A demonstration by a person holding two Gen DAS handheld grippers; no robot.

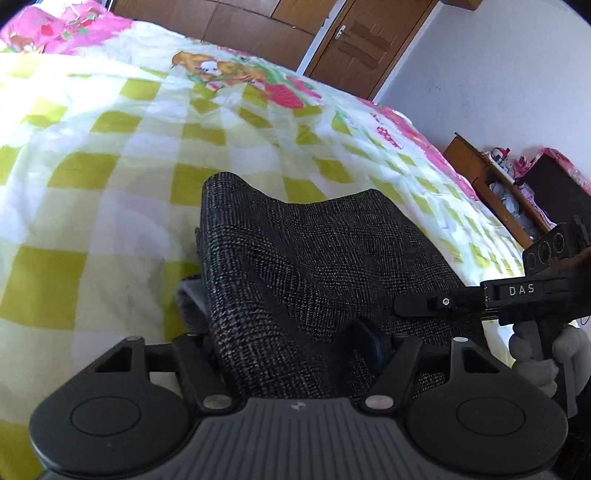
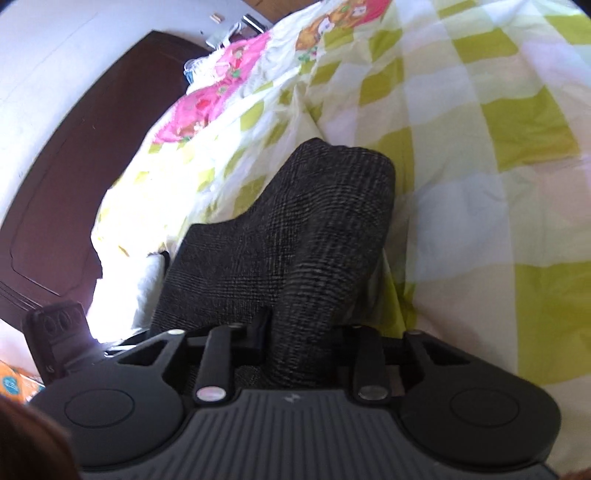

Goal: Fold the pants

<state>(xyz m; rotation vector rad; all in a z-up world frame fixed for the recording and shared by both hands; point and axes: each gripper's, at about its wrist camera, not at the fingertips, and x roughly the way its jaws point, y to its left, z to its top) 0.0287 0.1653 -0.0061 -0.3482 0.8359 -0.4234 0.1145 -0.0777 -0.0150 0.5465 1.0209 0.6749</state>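
Checked bedspread [image 1: 110, 177] fills the left wrist view; the left gripper [image 1: 295, 343] pinches the dark pants [image 1: 314, 258], which run away from its fingers, the right gripper [image 1: 424, 306] holding alongside.

Right wrist view: fingers seemingly clamped on cloth, bundle bunched ahead over the bed.

This is a home bedroom: a bed with a checked quilt [image 1: 110, 177], a wooden wardrobe [image 1: 258, 22] and a wooden door [image 1: 362, 48] at the far side.

One pants [image 1: 295, 258], two grippers [image 1: 295, 347]
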